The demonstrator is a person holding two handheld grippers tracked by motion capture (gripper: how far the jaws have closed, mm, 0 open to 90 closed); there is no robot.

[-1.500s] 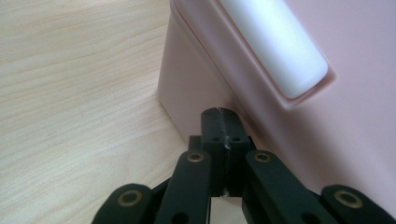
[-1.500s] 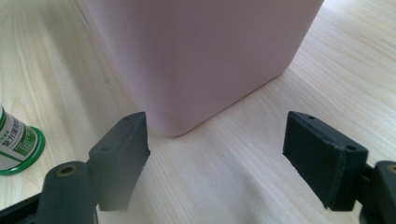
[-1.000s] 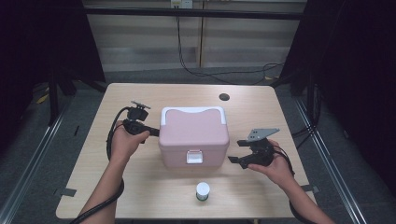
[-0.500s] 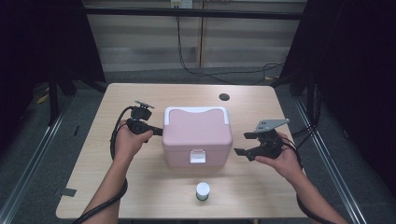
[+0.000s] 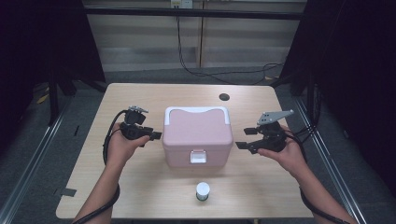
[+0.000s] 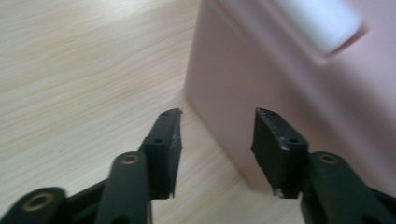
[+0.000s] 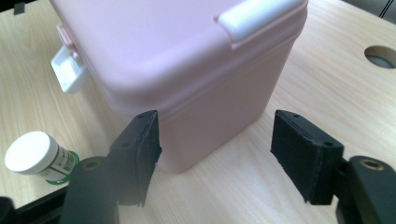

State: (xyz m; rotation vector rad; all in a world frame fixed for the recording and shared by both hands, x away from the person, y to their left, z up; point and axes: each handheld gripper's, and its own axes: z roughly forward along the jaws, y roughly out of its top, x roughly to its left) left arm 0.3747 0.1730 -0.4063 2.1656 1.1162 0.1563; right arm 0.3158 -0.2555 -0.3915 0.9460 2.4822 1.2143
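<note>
The wooden table (image 5: 140, 196) carries a pink box (image 5: 197, 135) at its middle, with lid closed and white latch (image 5: 198, 157) down at the front — what is inside cannot be seen. The left gripper (image 5: 156, 136) is just beside the box's left wall; its jaws have just been opening, with nothing between them. The right gripper (image 5: 243, 145) stands near the right wall, jaws wide though lately closing a little — empty too. A small white-capped bottle (image 5: 202, 191) stands capped in front of the box.

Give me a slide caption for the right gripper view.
Right gripper open beside pink box; small bottle nearby.
</note>
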